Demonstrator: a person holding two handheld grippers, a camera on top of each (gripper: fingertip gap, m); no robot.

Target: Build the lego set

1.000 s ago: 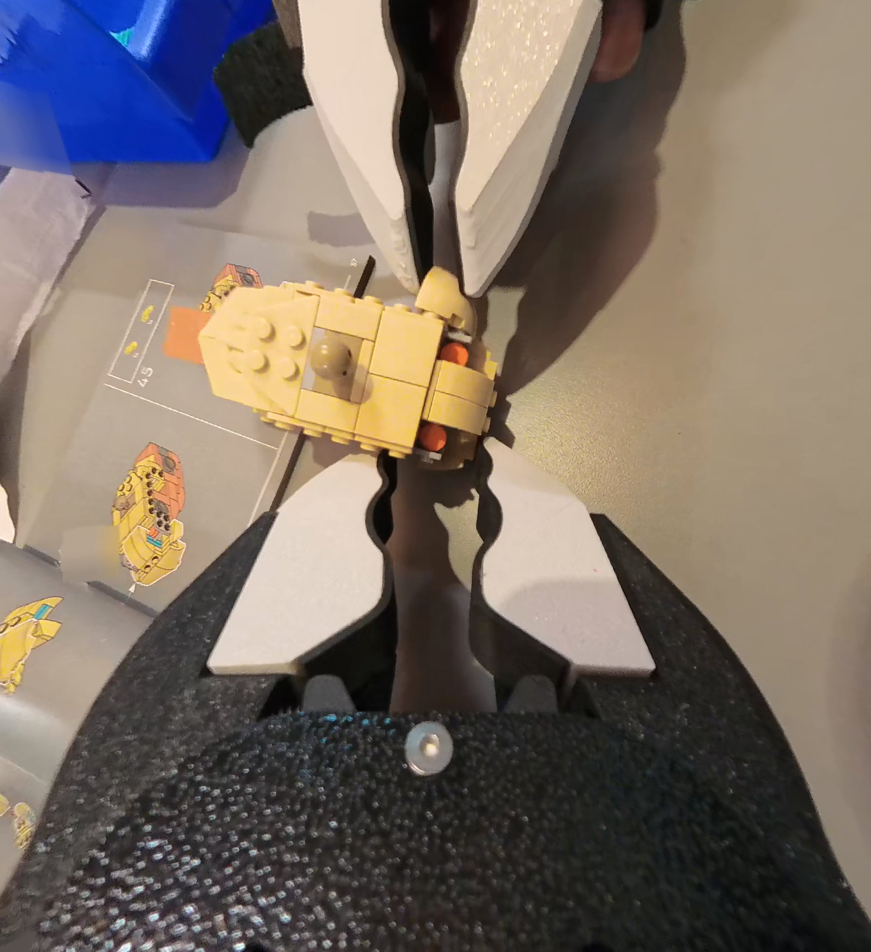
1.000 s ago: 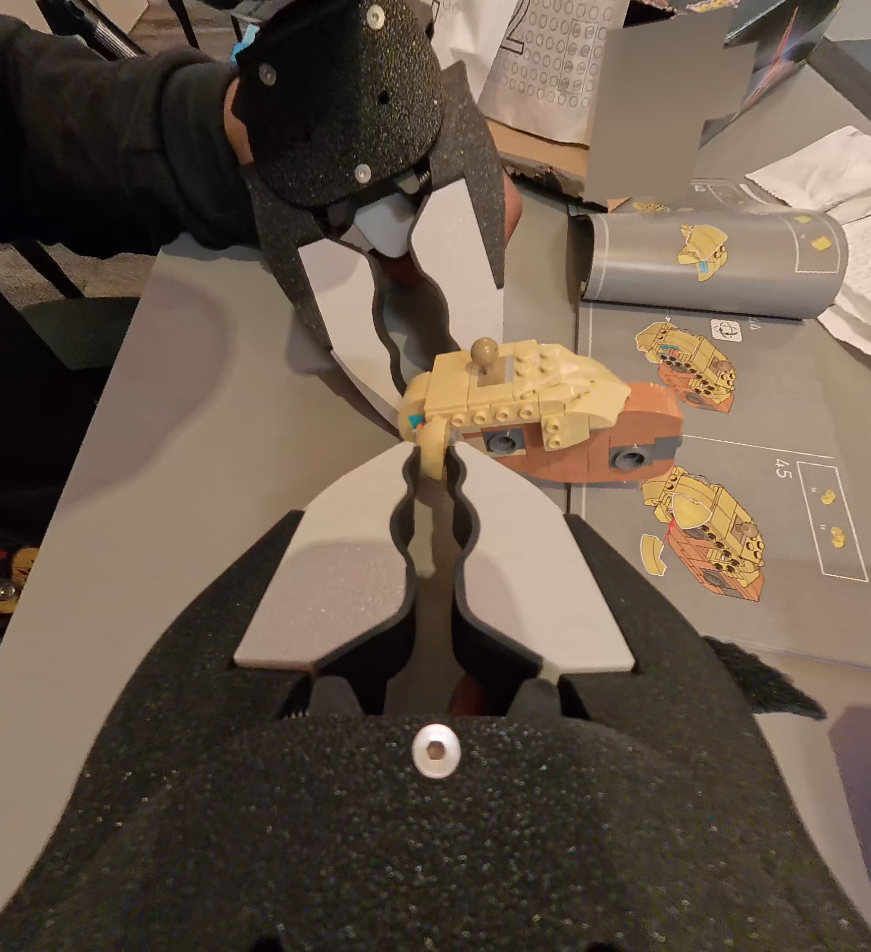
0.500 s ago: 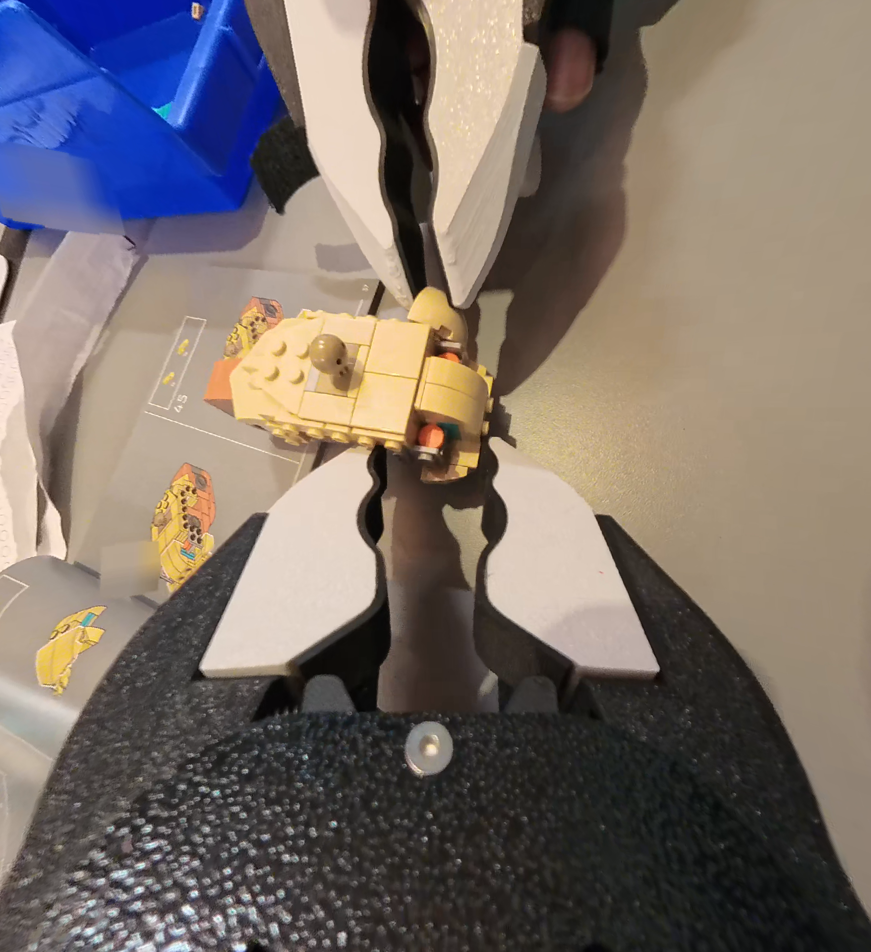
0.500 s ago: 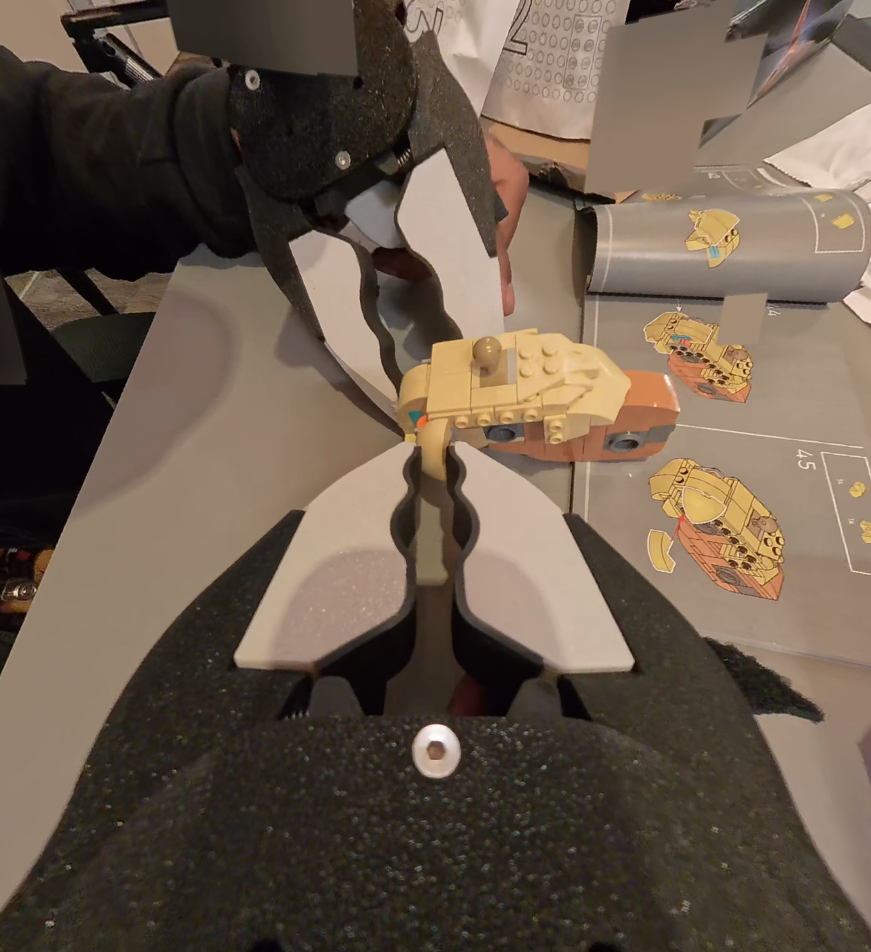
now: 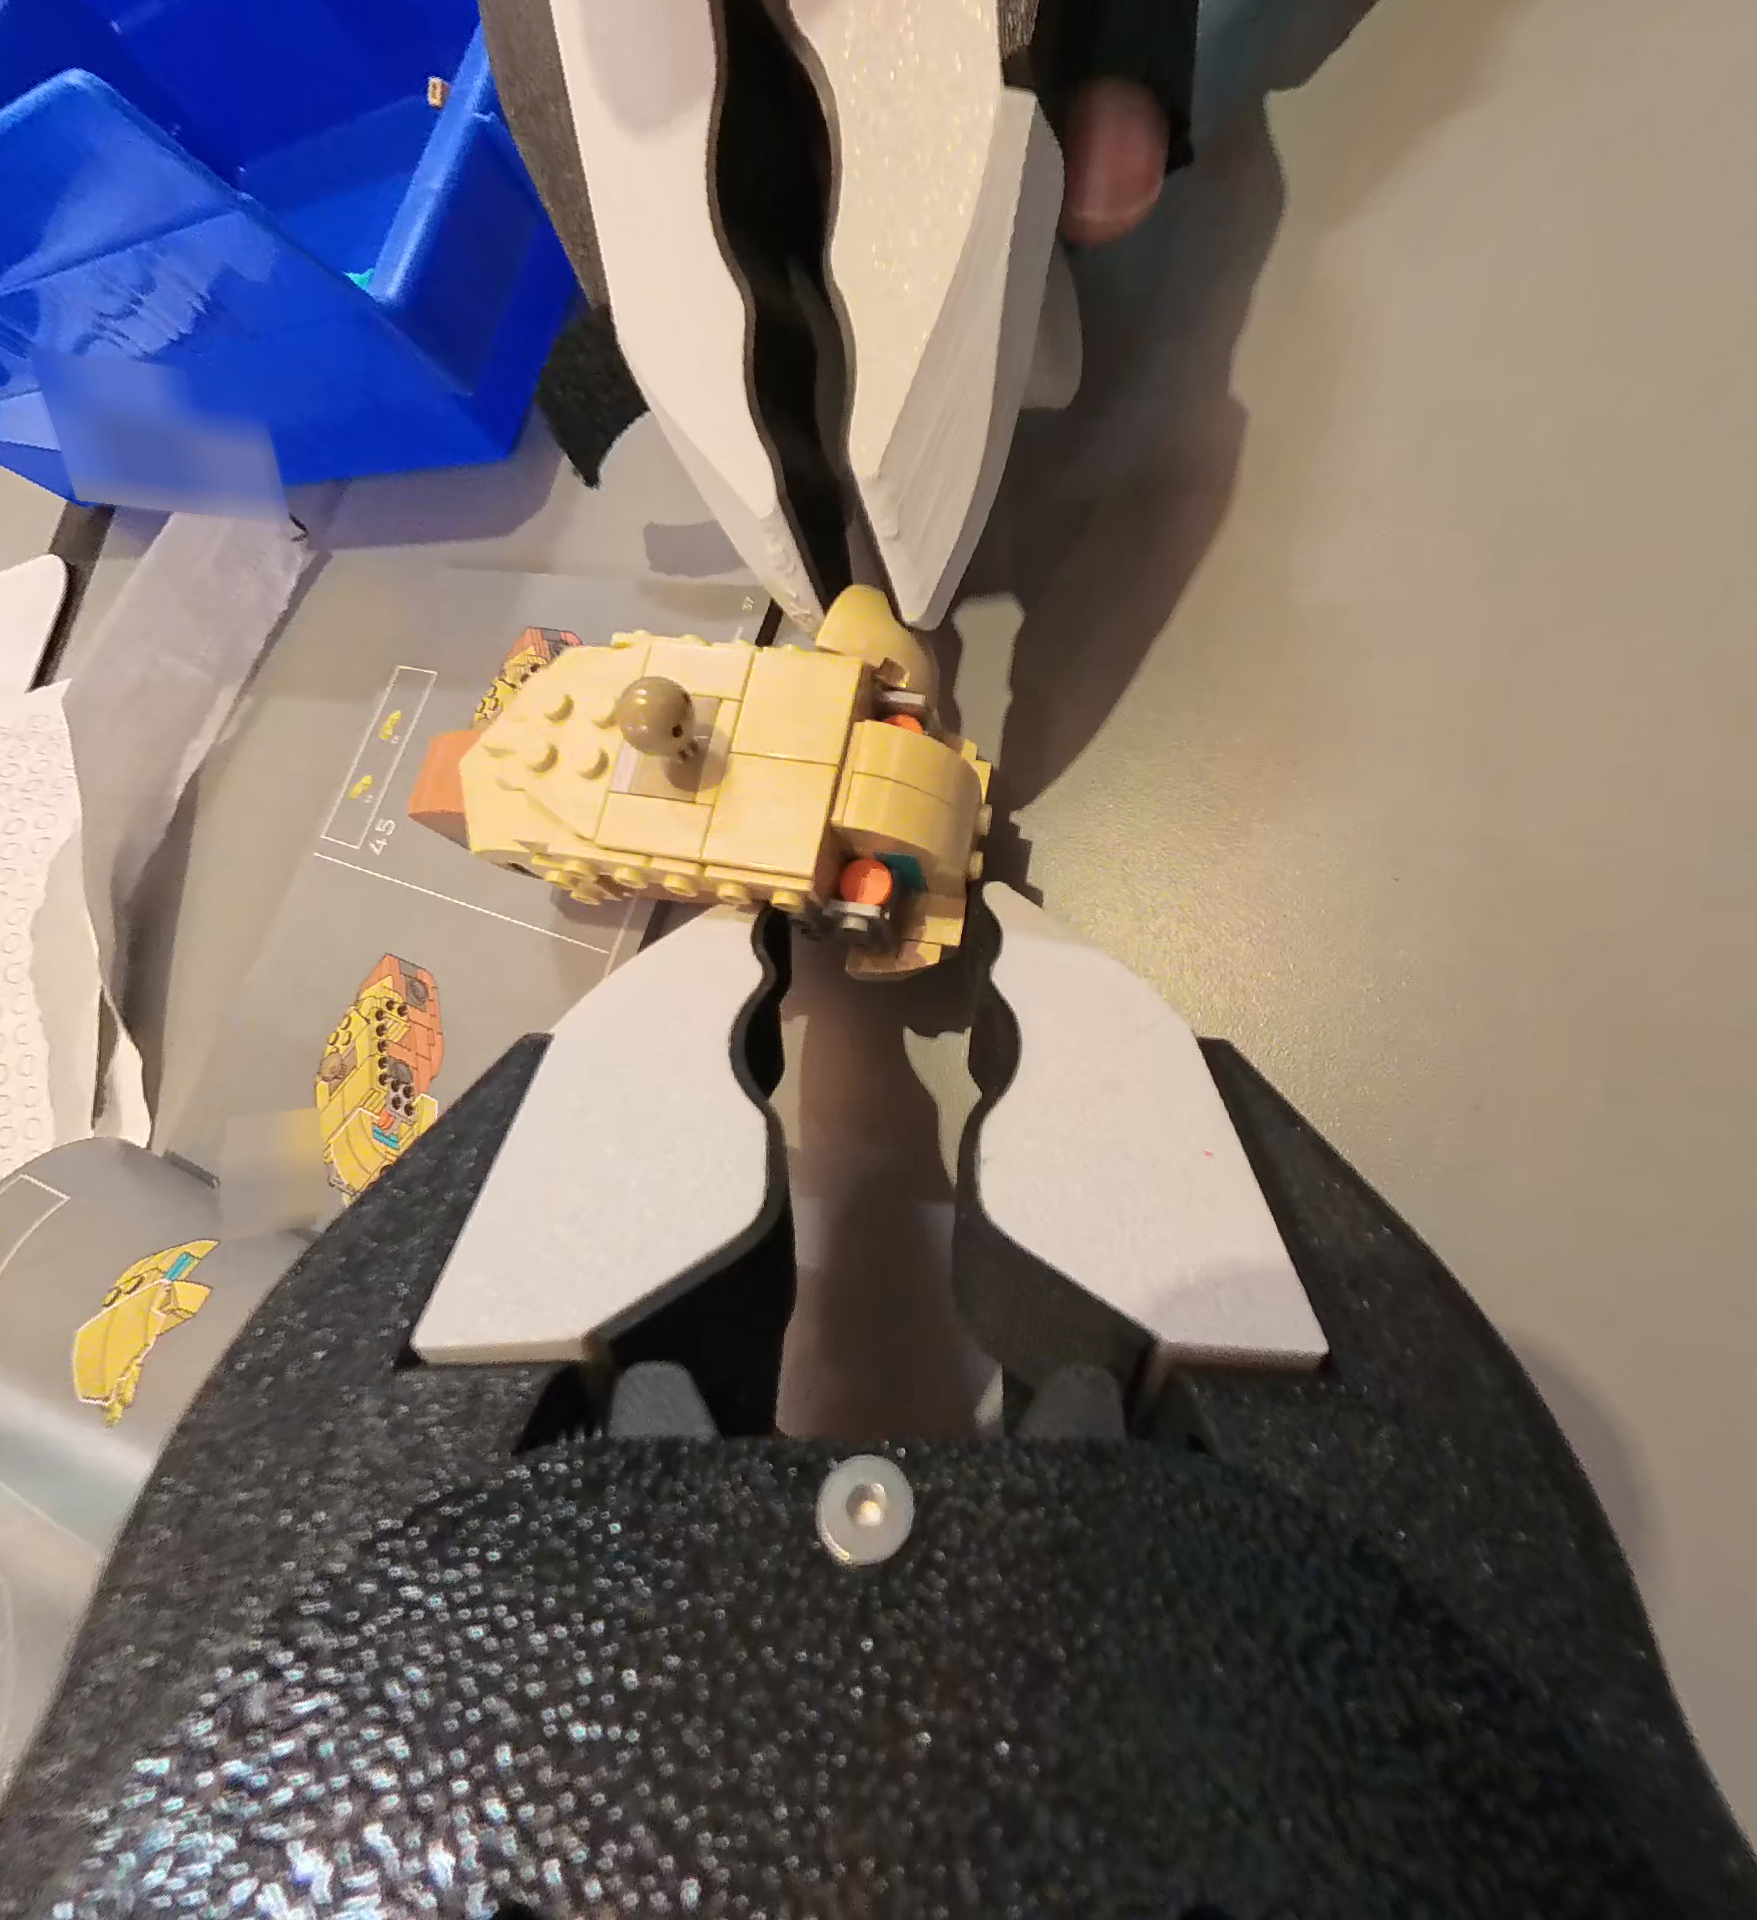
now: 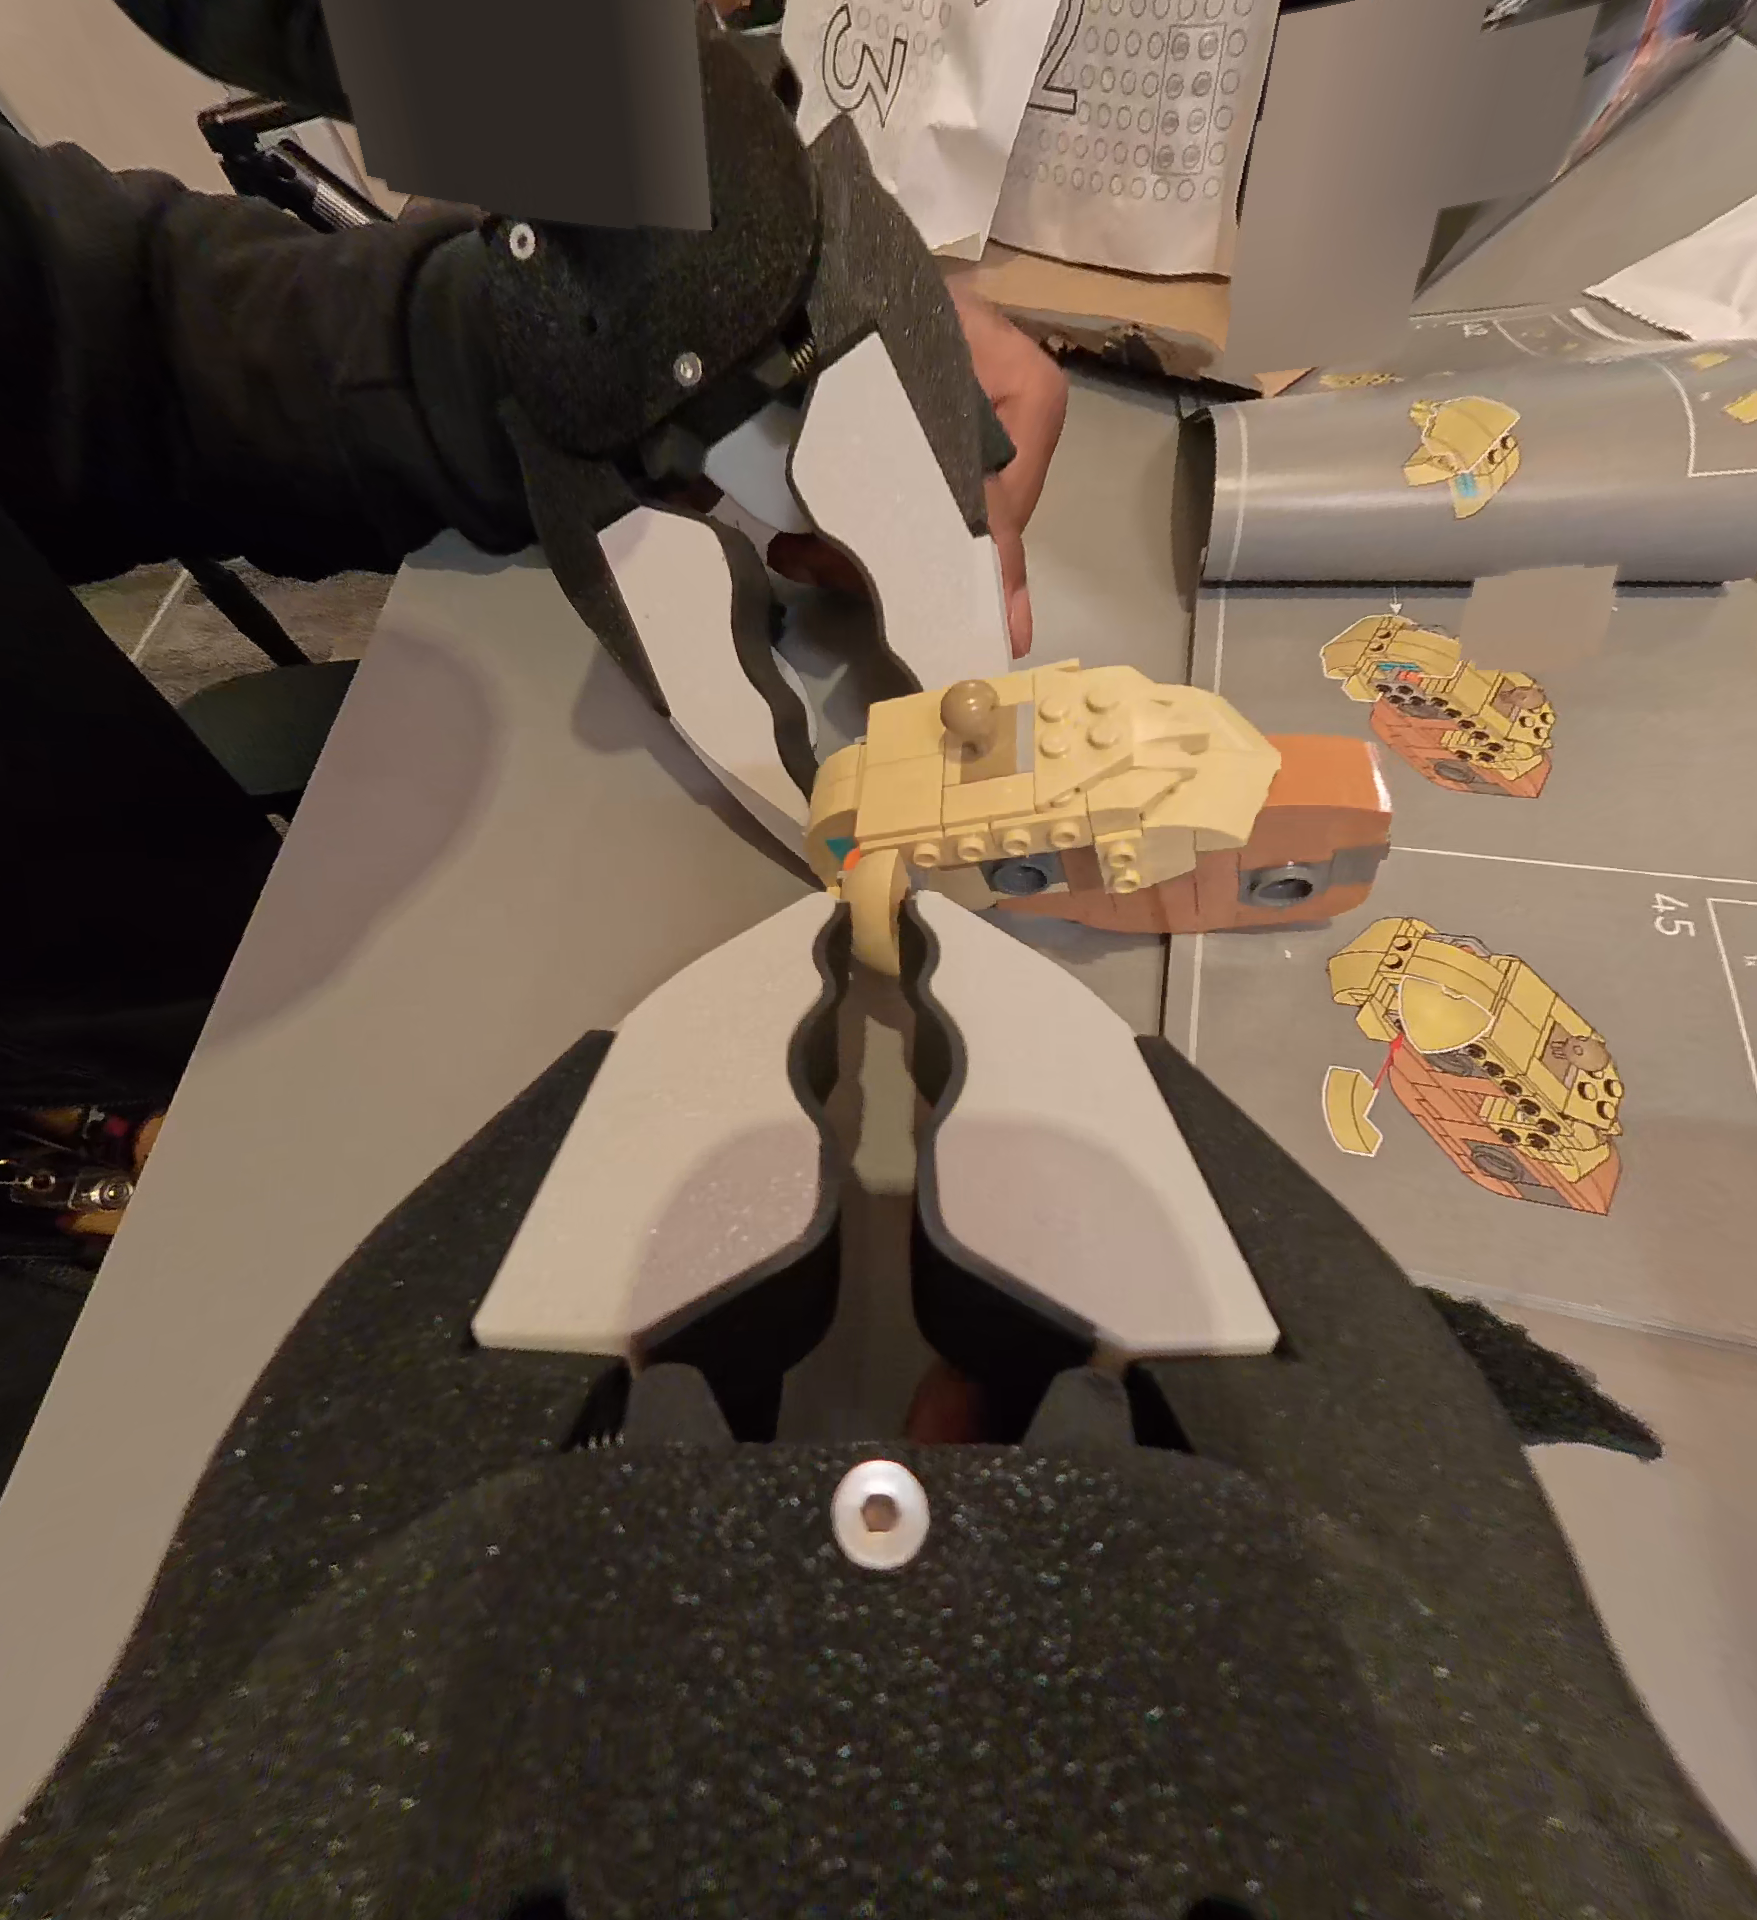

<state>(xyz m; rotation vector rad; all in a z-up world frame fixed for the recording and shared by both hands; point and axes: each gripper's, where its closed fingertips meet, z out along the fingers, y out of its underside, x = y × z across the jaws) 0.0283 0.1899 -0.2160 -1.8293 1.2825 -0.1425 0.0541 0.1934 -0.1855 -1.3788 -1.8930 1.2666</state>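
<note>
Right gripper (image 6: 872, 914) is nearly closed, both pads pinching a tan curved piece (image 6: 876, 914) edge-on, and the piece is pressed against the near rear corner of the model (image 6: 1040, 790). Whether it's clicked home I can't tell; from the left wrist view the same piece (image 5: 869, 634) sits at the far rear corner with the right gripper's tips on either side of it. Left gripper (image 5: 879, 925) is part open, jaws straddling the model's rear end, where a matching curved piece (image 5: 905, 940) already hangs; a gap shows on the right pad side, so I read it as bracing or hovering, not clamping (left pad contact is hard to call). Model is a tan upper body with a knob (image 6: 969, 707) on top, over a brown hull, resting on the table (image 6: 500, 831) at the left edge of an open instruction booklet (image 6: 1539, 1039). Judging by the state: hull, upper body and one rear side piece are on; the second side piece is being fitted, seating unconfirmed. A blue bin (image 5: 230, 260) sits far left in the left wrist view, paper bags (image 6: 1061, 125) and a curled page (image 6: 1508, 468) at the far end.
</note>
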